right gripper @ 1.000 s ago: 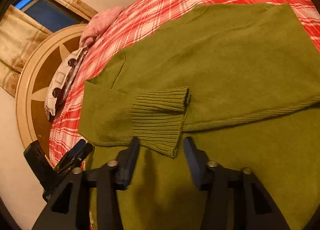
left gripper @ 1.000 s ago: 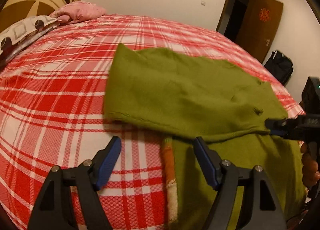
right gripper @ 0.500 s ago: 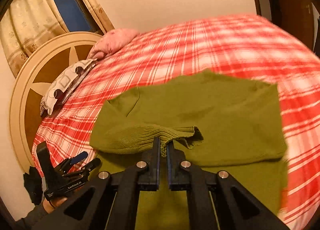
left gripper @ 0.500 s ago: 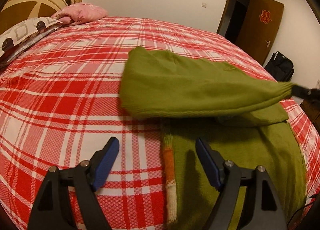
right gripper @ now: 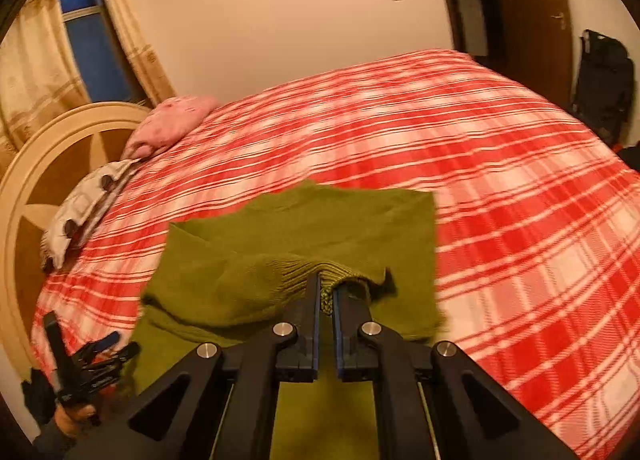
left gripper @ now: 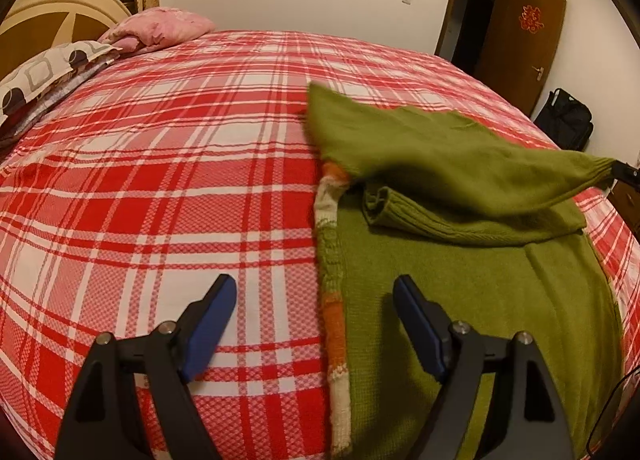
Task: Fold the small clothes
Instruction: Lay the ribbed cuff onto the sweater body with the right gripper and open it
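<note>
The green knit sweater (left gripper: 472, 292) lies on the red plaid bedspread (left gripper: 168, 188), its body running lengthwise from the left gripper toward the far wall. One sleeve (right gripper: 280, 280) is lifted across it, the ribbed cuff clamped in the right gripper (right gripper: 326, 292). The left gripper (left gripper: 316, 300) hangs released above the sweater's striped edge (left gripper: 334, 300). Pillows (left gripper: 160, 26) rest by the headboard (right gripper: 24, 188); a black bag (left gripper: 566, 120) stands near the door (left gripper: 520, 40).

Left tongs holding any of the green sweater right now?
No: the left tongs are open and hover over the sweater's striped edge, gripping nothing.
</note>
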`<state>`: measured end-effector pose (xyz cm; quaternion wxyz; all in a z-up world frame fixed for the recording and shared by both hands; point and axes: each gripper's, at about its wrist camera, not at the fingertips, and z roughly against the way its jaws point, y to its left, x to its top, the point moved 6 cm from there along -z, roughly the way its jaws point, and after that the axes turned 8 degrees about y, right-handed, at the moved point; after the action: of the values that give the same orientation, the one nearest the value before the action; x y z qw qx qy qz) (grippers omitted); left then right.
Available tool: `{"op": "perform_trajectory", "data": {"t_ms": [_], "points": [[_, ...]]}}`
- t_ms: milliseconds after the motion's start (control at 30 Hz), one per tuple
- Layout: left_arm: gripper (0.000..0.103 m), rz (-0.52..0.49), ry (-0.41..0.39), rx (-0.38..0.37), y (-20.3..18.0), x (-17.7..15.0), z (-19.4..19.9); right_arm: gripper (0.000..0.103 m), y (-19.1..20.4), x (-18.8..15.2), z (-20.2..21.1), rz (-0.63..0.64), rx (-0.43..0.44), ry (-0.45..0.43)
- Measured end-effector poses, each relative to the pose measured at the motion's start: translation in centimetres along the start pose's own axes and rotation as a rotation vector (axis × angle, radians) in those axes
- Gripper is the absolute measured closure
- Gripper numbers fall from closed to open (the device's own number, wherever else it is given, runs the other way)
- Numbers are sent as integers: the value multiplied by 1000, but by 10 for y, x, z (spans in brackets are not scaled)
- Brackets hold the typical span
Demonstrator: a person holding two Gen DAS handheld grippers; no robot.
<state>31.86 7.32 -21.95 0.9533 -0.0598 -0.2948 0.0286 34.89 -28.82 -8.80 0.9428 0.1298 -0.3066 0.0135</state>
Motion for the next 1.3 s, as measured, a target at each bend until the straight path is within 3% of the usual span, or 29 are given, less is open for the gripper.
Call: {"op": "perform_trajectory", "data": {"t_ms": [67, 267, 367, 433, 600, 667, 767, 833, 900, 1000, 1100, 1300], "points": [[19, -8, 3, 5, 0, 1, -1, 99, -14, -2, -4, -21, -19, 9], [19, -11, 8, 30, 0, 1, -1, 98, -35, -30, -53, -61, 2, 167], [19, 5, -27, 28, 1, 14, 8, 97, -51, -43, -66, -102, -33, 203], [19, -6, -49, 24, -5, 27, 14, 87, -61, -50, -64, -139, -41, 212], [16, -97, -86, 56, -34, 63, 10, 85, -85, -54, -45, -129, -282, 191], [16, -106, -72, 95, -39, 74, -4, 85, -89, -48, -37, -119, -323, 155], [16, -116, -44, 177, -37, 79, -24, 84, -75, -33, -33, -83, -219, 105], [16, -117, 16, 240, -27, 75, -40, 79, -64, -25, -40, -23, -220, 119], [15, -100, 40, 221, -20, 68, -47, 79, -63, -15, -50, -25, -190, 134], [7, -80, 51, 201, -11, 64, -46, 79, -90, 0, -70, -165, -99, 183], [5, -55, 60, 171, -7, 62, -48, 79, -96, 2, -79, -248, 90, 233], [4, -35, 66, 156, -6, 58, -47, 79, -85, -9, -68, -256, 211, 278]]}}
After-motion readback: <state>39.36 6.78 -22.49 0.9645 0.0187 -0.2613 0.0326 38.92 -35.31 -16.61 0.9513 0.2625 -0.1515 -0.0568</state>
